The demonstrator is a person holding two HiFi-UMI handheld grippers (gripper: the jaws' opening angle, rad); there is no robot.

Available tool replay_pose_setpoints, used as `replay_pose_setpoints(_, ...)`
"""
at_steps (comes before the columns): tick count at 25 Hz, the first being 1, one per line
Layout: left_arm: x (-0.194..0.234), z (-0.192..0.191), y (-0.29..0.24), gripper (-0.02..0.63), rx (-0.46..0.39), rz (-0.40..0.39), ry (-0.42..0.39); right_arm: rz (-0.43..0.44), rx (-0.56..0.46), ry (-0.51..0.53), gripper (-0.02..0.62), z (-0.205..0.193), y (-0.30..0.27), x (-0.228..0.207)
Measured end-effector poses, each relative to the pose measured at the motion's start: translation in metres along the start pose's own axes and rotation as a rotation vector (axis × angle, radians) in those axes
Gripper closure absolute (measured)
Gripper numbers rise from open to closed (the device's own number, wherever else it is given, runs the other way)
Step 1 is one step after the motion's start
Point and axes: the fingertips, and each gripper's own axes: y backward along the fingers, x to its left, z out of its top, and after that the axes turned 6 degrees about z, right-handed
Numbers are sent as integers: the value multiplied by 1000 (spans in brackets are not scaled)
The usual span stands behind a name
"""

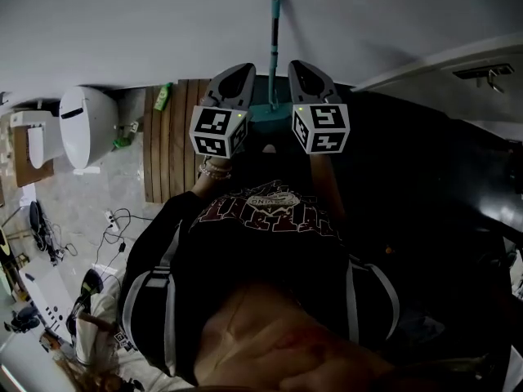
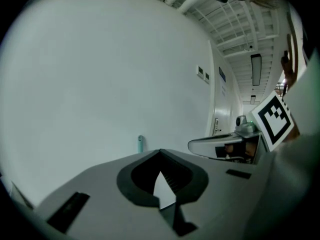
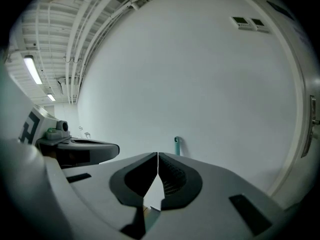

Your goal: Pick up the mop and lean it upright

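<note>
Hovering shut and empty, the left hand-held gripper (image 1: pixel 238 73) and right hand-held gripper (image 1: pixel 303 69) flank the mop (image 1: pixel 275 47) — upright, leaning on the wall (image 1: pixel 147 23) beyond. It looks light, stiff and smooth — best gripped mid-handle, firmly, lest it slip.

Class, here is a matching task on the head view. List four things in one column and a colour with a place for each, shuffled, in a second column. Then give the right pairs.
Things:
1. mop handle
2. toilet
3. slatted mat
4. bottle

Colours and places:
A. brown, on the floor beside the toilet
B. white, at the far left
C. green, at the mat's far edge
D. teal, upright against the wall

Pairs: 1-D, 2-B, 3-A, 4-C
</note>
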Motion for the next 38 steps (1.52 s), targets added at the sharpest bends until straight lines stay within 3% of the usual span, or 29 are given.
replay_pose_setpoints(21,76,22,-66,566,31,-185,-57,-162,29,-51,575,12,-117,-30)
replay_pose_setpoints(27,93,25,-73,566,31,-160,-34,-164,40,-36,575,15,-137,-39)
replay_pose_setpoints(38,86,39,-101,566,22,-71,7,-72,96,-31,575,15,-159,-74)
